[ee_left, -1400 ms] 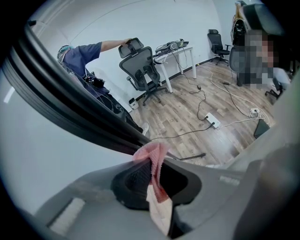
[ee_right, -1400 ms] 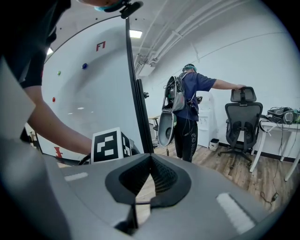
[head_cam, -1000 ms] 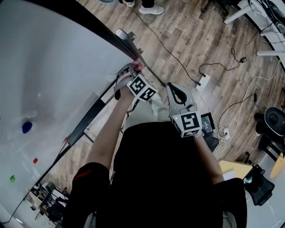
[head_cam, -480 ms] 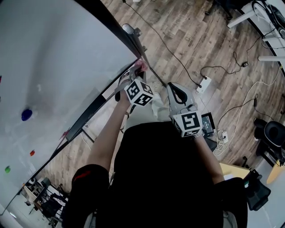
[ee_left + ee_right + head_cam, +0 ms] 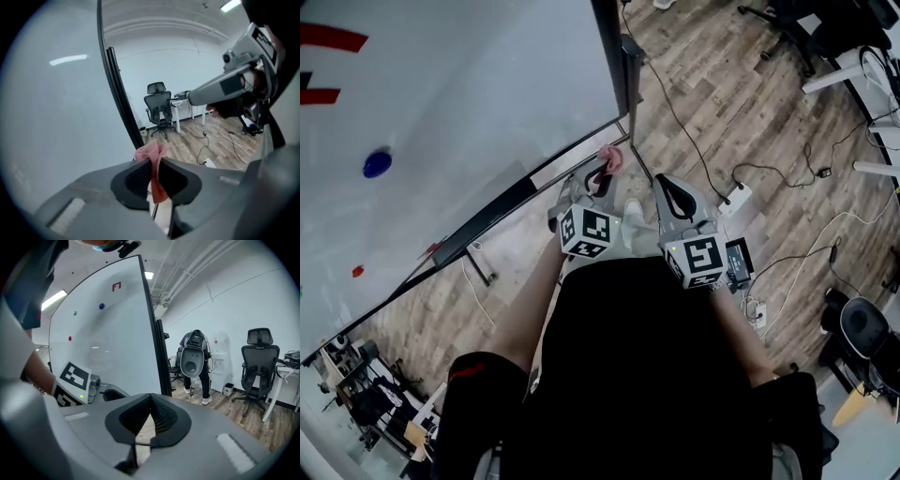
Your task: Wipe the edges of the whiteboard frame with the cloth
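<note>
The whiteboard [image 5: 459, 103] fills the upper left of the head view, its black frame [image 5: 610, 56] running down the right side to a lower corner. My left gripper [image 5: 602, 173] is shut on a pink cloth [image 5: 610, 157], held just below that corner and apart from it. In the left gripper view the cloth [image 5: 151, 153] bunches out between the closed jaws of the left gripper [image 5: 154, 164], with the frame [image 5: 121, 101] just ahead. My right gripper [image 5: 670, 192] hangs beside it, shut and empty. In the right gripper view its jaws meet [image 5: 151, 405], facing the frame's edge [image 5: 158, 352].
A power strip [image 5: 732, 199] and loose cables lie on the wood floor to the right. Blue [image 5: 377, 163] and red [image 5: 358, 271] magnets sit on the board. A person [image 5: 197, 363] stands beyond the board, near an office chair [image 5: 259, 363].
The left gripper with the cloth has come off the frame's lower right corner and pulled back toward the body. The right gripper has hardly moved.
</note>
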Demonstrator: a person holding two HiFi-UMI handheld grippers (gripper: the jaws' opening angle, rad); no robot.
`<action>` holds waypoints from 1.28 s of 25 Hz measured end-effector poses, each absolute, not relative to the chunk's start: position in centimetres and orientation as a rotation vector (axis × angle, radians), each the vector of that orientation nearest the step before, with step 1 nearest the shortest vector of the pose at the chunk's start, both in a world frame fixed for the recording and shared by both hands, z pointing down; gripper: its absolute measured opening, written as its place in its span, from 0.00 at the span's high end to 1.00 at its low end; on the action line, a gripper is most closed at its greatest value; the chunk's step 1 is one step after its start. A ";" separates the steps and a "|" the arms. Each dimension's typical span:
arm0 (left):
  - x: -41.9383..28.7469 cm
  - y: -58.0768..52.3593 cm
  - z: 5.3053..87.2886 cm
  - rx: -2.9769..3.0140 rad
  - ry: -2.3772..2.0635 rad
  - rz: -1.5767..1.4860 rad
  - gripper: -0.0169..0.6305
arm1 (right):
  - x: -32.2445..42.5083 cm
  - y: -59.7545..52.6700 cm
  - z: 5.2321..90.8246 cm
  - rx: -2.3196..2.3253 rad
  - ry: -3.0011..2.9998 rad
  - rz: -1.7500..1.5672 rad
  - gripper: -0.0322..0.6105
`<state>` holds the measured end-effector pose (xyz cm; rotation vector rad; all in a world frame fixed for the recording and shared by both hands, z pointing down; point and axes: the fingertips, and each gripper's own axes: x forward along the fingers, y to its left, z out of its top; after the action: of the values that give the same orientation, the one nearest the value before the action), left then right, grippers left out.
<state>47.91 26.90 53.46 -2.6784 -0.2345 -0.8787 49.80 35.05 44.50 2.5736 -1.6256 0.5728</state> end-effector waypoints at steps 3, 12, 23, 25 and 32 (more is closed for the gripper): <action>46.2 26.4 51.2 -2.824 -0.160 -0.765 0.91 | 49.0 33.4 44.6 2.523 -1.690 0.563 0.95; 40.3 21.3 40.9 -3.011 0.295 -0.382 0.91 | 47.3 28.1 40.8 2.413 -1.905 0.441 0.95; 31.7 14.1 31.2 -2.999 0.800 -0.075 0.91 | 43.3 21.9 30.9 2.316 -2.206 0.156 0.95; 31.1 13.5 29.8 -2.981 0.835 -0.028 0.91 | 42.6 21.2 29.4 2.288 -2.237 0.095 0.95; 29.6 12.8 24.5 -2.897 0.885 0.127 0.91 | 41.0 20.3 24.3 2.273 -2.271 -0.070 0.95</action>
<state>29.55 12.85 24.51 -2.8966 0.8849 0.1269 41.01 20.32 24.25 2.2727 -2.2715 -0.0702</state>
